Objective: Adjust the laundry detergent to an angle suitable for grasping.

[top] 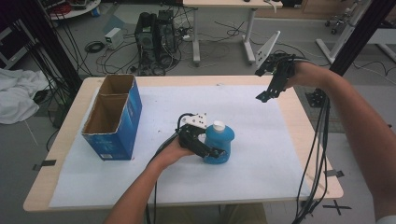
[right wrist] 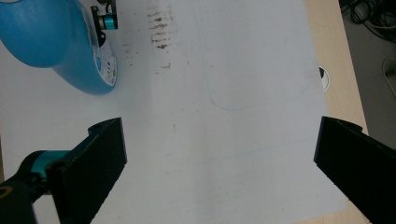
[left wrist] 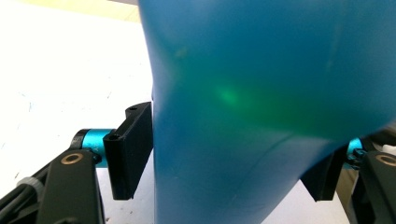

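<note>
left hand-held gripper (top: pixel 215 152): jaws astride blue bottle (top: pixel 219 142), whether pads press it I cannot tell | right hand-held gripper (top: pixel 262 84): wide open, empty, above tabletop (top: pixel 289 154)

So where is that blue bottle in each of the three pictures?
High view: blue bottle stands mid-table, at the left gripper.
Left gripper view: close up between the jaws.
Right gripper view: top left corner.
Shared landmark: the white sheet under it.

The blue bottle (left wrist: pixel 261 112) hides the contact at the right-hand jaw in the left gripper view.
</note>
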The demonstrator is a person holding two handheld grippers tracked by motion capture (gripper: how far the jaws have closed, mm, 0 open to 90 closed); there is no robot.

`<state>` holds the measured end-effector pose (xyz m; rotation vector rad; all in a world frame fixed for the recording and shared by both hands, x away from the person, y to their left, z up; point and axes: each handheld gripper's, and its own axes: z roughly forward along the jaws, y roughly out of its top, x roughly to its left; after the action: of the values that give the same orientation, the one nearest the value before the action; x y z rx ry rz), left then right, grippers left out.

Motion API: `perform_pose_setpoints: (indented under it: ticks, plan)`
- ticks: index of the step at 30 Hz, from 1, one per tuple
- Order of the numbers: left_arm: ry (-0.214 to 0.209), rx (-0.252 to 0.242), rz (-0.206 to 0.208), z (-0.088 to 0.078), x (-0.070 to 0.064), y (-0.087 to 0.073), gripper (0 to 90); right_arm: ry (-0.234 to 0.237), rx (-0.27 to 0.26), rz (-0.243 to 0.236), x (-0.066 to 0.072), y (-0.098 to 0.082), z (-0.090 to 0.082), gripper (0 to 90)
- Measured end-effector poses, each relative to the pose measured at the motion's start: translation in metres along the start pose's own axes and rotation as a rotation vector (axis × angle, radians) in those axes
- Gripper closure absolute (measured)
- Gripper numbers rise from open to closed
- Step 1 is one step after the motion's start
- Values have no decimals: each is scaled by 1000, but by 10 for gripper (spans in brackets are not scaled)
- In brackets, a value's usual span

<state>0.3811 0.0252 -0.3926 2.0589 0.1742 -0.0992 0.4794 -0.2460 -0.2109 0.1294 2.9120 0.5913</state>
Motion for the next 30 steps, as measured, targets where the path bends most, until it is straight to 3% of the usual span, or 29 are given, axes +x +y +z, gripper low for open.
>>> perform_pose_setpoints:
  ticks: [9,11,18,21,23,27,30]
  plan:
    - [2,-22,-7,-1,-4,1,274,-3,0,5,1,-1,-2,14]
    - [2,-9,-15,-4,-4,1,182,-4,-2,2,1,-1,-2,14]
    - [22,-32,-43,-9,-8,0,183,-6,1,5,1,-2,-3,14]
    - [30,-13,-58,-10,-9,0,182,-6,2,4,2,-1,-3,14]
    - [53,2,-50,-11,-9,-1,182,-6,4,6,2,-1,-3,14]
    - [50,2,-41,-13,-10,-3,183,-6,5,9,2,-1,-3,14]
    - [70,12,-34,-13,-12,-2,183,-6,2,7,2,0,-2,14]
